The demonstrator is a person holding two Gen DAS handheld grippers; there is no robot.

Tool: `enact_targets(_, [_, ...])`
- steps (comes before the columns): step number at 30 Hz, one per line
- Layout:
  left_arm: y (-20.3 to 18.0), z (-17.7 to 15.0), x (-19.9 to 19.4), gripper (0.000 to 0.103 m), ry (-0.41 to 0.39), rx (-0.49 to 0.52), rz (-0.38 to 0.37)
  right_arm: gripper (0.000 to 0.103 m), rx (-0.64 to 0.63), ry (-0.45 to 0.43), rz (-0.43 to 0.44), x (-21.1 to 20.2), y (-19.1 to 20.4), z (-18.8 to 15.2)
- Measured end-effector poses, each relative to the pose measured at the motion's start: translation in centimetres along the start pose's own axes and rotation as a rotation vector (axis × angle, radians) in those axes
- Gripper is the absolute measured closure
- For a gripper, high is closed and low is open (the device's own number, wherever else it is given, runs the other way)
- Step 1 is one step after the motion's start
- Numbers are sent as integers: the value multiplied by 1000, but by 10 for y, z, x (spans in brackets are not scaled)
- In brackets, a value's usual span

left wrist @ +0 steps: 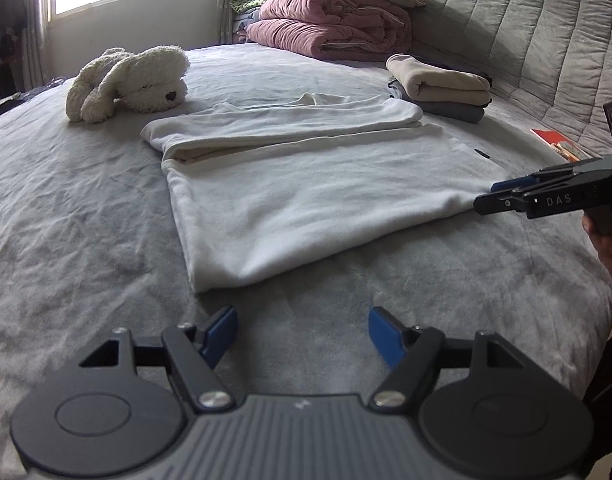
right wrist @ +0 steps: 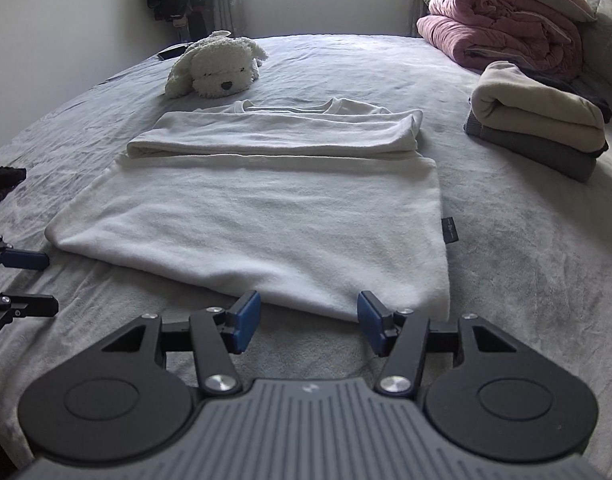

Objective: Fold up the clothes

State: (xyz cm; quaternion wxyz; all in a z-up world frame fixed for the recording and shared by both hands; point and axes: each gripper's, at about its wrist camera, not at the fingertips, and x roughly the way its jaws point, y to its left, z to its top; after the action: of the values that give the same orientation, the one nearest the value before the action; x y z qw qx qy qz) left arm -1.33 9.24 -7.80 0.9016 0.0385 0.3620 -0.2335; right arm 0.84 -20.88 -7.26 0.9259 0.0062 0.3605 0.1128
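A white top lies flat on the grey bed, its sleeves folded across the upper part; it also shows in the right wrist view. My left gripper is open and empty, just short of the top's near hem corner. My right gripper is open and empty, its blue pads at the near hem edge. From the left wrist view the right gripper sits at the top's right hem corner. The left gripper shows at the left edge of the right wrist view.
A white plush dog lies beyond the top. A stack of folded clothes sits to the right. Pink quilts are piled by the padded headboard. A red booklet lies at the bed's right side.
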Motion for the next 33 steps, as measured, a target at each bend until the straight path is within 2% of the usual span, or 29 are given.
enact_targets(4, [15,4,-4,29,7,-152,-41,43,127,45,45,-2,-14,0])
enact_targets(11, [57,-1,-3,30,-9,-553,-151,43,395,75,138,-14,-46,-4])
enact_targets(16, [82,-17,4,34,-47,-875,-229,43,691,82,231,-18,-81,-15])
enact_targets(20, [92,-30,9,37,-99,-1083,-257,48,936,84,299,-18,-107,-28])
enact_targets(21, [94,-34,11,41,-112,-1131,-260,48,983,81,306,-17,-111,-31])
enact_targets(25, [93,-39,16,54,-140,-1233,-251,53,1108,65,306,-17,-120,-36])
enact_targets(33, [82,-29,28,55,-167,-1259,-241,54,1150,16,258,-14,-120,-30])
